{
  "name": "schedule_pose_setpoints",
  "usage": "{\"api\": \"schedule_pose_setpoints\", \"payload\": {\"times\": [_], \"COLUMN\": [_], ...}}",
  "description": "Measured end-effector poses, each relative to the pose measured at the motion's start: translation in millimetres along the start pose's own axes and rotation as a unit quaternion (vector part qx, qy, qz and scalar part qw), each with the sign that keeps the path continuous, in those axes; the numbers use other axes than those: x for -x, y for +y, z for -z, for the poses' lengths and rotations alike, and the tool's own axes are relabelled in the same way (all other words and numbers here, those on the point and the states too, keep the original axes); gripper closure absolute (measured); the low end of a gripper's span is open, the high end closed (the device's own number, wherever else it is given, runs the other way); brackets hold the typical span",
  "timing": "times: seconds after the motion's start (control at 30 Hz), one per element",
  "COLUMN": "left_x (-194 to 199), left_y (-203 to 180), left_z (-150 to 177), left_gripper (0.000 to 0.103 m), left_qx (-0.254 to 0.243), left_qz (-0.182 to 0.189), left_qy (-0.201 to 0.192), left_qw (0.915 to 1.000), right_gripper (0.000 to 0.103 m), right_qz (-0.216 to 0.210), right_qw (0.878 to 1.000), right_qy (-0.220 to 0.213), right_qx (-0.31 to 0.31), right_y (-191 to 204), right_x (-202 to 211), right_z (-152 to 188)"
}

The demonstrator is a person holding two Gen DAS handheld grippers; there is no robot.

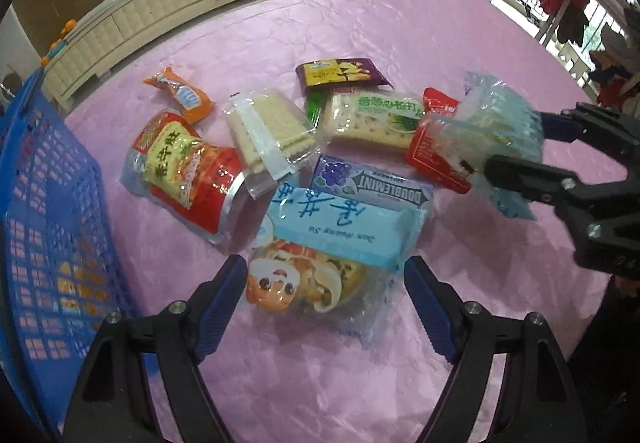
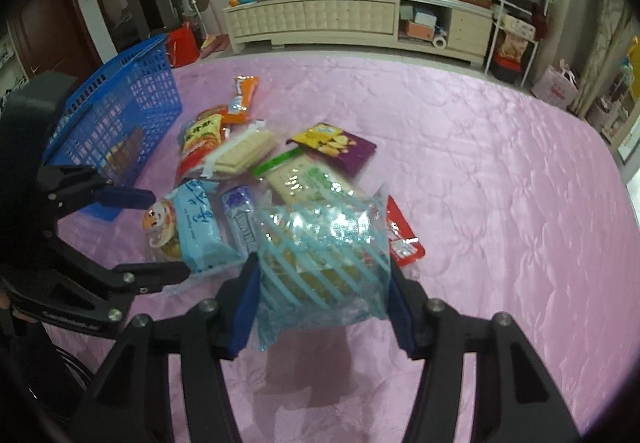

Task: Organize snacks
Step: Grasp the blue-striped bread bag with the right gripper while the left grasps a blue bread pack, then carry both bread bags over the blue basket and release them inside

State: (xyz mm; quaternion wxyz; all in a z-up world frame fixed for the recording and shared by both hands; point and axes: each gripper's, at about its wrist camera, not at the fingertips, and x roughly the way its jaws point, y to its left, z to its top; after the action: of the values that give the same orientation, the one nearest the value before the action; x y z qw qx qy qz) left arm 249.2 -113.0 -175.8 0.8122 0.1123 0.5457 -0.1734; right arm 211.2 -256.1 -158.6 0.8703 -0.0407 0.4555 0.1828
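Several snack packs lie in a heap on the pink tablecloth (image 1: 400, 23). My left gripper (image 1: 326, 267) is open, its fingers straddling a clear bag with a cartoon face (image 1: 280, 283) and a light blue pack (image 1: 340, 227) that lies across it. My right gripper (image 2: 322, 267) is shut on a clear bag with pale blue stripes (image 2: 320, 243), held above the cloth with its shadow beneath. The same striped bag (image 1: 496, 115) shows at the right of the left wrist view, above a red packet (image 1: 432, 155). A blue mesh basket (image 1: 48, 203) stands at the left.
In the heap are a Doublemint box (image 1: 372, 183), a red and yellow bag (image 1: 184, 171), a clear cracker pack (image 1: 268, 127), a green-printed cracker pack (image 1: 372, 119), a purple packet (image 1: 340, 73) and an orange packet (image 1: 180, 93). Bare cloth stretches to the right (image 2: 500, 183).
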Motion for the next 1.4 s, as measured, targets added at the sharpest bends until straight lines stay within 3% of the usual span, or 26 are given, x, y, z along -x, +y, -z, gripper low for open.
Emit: {"api": "schedule_pose_setpoints", "payload": {"times": [0.27, 0.77, 0.97, 1.17, 1.4], "left_x": [-19, -25, -19, 11, 73], "left_y": [8, -19, -12, -4, -2], "left_z": [-13, -19, -13, -4, 4], "left_gripper": [0.024, 0.024, 0.034, 0.035, 0.035], "left_qx": [0.007, -0.027, 0.001, 0.042, 0.048], "left_qz": [0.017, -0.019, -0.014, -0.005, 0.001], "left_qy": [0.020, 0.023, 0.018, -0.018, -0.083], "left_qw": [0.9996, 0.9992, 0.9997, 0.9990, 0.9954], "right_gripper": [0.041, 0.041, 0.041, 0.041, 0.041], "right_qz": [-0.010, -0.013, -0.009, 0.011, 0.025], "right_qw": [1.000, 1.000, 0.999, 1.000, 1.000], "right_qy": [0.004, 0.006, 0.015, 0.011, -0.013], "right_qx": [-0.022, -0.025, -0.034, -0.024, -0.007], "right_y": [-9, -6, -1, 7, 29], "right_x": [-8, -4, 1, 23, 56], "right_z": [2, 3, 10, 13, -1]}}
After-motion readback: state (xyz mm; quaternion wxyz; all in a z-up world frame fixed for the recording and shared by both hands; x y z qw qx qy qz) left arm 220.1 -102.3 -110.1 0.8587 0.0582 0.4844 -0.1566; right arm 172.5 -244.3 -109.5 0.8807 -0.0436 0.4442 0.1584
